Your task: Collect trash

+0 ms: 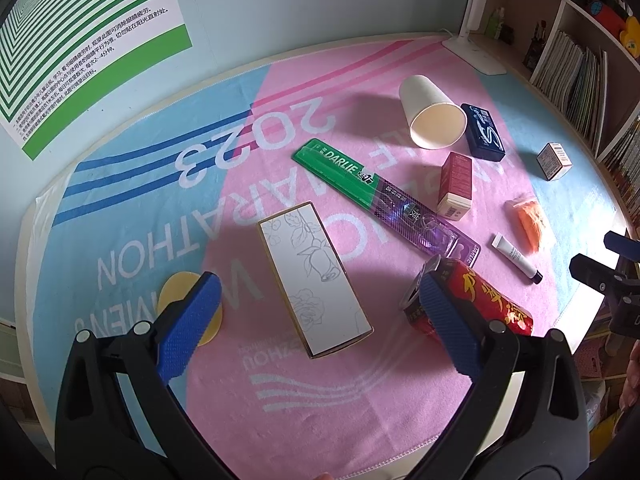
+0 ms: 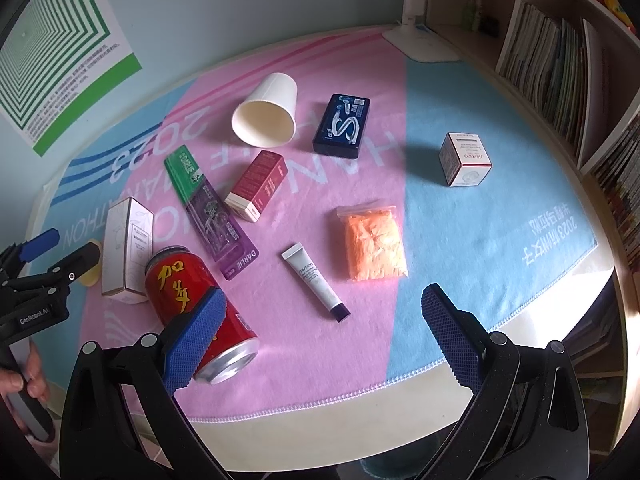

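Nearest us, both tongs stood wide and held nothing: the left gripper [image 1: 316, 320] hung over the white flowered box [image 1: 314, 282], the right gripper [image 2: 320, 328] over the near edge of the towel [image 2: 500, 240], where no trash lay between its fingers. The red can [image 2: 192, 292] lay on its side just beside the box, close to a finger of each tool. We judged that this crowding was the risk: closing on either item could nudge the can and set it rolling toward the near edge. Further out lay the small tube [image 2: 316, 282], the orange bag [image 2: 374, 244], the toothbrush pack [image 2: 210, 208] and the red carton [image 2: 256, 186]. Farthest were the tipped paper cup [image 2: 266, 112], the blue tin [image 2: 342, 126] and a small white box [image 2: 464, 160] well apart on the right.
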Demonstrator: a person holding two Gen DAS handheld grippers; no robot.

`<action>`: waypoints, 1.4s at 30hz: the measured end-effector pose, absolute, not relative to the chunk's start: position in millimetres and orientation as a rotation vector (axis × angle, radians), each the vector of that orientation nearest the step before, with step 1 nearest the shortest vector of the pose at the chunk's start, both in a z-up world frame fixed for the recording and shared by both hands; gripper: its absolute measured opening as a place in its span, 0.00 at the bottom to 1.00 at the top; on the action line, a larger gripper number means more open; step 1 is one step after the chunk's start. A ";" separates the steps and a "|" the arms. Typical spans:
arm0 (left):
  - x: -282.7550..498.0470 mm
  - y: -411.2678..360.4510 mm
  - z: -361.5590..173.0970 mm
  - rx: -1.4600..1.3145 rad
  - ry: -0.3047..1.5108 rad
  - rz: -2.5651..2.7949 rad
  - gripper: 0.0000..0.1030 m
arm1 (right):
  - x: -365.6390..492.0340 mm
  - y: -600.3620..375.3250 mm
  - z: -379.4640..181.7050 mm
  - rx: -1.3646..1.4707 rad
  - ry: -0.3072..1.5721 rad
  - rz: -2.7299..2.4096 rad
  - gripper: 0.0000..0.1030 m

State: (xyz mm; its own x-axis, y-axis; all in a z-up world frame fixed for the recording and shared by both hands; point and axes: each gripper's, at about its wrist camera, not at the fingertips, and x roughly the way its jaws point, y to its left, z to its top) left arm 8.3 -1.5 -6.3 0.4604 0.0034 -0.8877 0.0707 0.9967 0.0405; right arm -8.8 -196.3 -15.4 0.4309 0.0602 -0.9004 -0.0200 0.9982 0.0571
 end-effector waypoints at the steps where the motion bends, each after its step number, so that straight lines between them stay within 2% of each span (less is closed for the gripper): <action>1: 8.4 -1.5 -6.6 0.074 1.092 -0.042 0.94 | -9.2 -196.2 -15.4 0.041 1.125 0.050 0.94; 42: 6.2 1.4 -7.0 0.076 1.099 -0.043 0.94 | -13.7 -192.7 -17.5 0.037 1.132 0.052 0.94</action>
